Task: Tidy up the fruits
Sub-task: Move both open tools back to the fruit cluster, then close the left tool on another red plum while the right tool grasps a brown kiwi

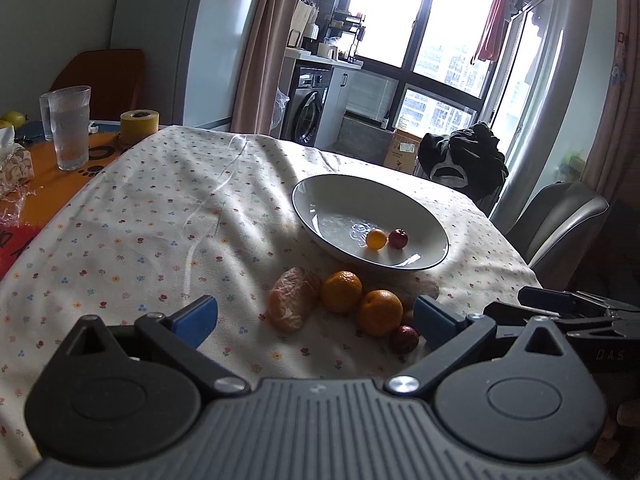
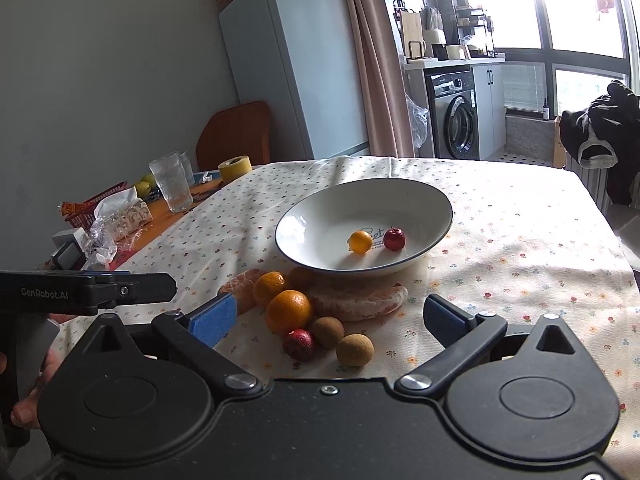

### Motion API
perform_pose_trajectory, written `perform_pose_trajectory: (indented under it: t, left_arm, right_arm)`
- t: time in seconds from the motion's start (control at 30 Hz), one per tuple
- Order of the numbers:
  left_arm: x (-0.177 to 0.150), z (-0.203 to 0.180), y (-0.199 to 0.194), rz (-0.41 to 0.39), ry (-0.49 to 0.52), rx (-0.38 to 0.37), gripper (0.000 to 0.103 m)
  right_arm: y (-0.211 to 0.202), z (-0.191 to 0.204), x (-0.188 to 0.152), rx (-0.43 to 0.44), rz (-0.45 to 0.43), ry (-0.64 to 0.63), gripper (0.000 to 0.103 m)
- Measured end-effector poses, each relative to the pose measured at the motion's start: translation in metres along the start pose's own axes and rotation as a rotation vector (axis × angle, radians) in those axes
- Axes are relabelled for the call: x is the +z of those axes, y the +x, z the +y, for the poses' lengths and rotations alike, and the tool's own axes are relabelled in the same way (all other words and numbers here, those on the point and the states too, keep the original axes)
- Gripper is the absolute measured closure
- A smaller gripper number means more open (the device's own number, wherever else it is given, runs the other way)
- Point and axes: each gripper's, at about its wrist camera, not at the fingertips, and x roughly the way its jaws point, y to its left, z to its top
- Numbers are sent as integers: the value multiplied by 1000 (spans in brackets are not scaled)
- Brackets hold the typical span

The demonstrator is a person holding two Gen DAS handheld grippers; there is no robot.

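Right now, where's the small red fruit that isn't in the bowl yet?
Right wrist view: the loose red fruit lies on the tablecloth between the open fingers, just in front of an orange, left of two brown fruits.

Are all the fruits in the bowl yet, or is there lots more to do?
Just started. Done: a small orange fruit and a small red fruit sit in the bowl. In hand: nothing; the left gripper and right gripper are both open and empty. Left on the tablecloth: two oranges, peeled pieces, a red fruit and two brown ones.
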Motion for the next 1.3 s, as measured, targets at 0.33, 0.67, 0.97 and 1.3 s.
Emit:
perform_pose_trajectory:
  t: [0.33,0.67,0.97,1.3]
  left_arm:
    - [-14,-27,21,57,66,-24,0]
    - [-22,-45,40,64,106,-42,3]
    - [-25,-51,50,55,125,-61,26]
    - [-29,-51,65,102,79,-82,46]
  right_arm:
    - [9,-13,-16,-4,54,29,28]
    - [25,-24,-25,35,92,58,49]
    - [41,-27,-25,69,117,54,58]
    - [48,-32,-29,102,133,53,70]
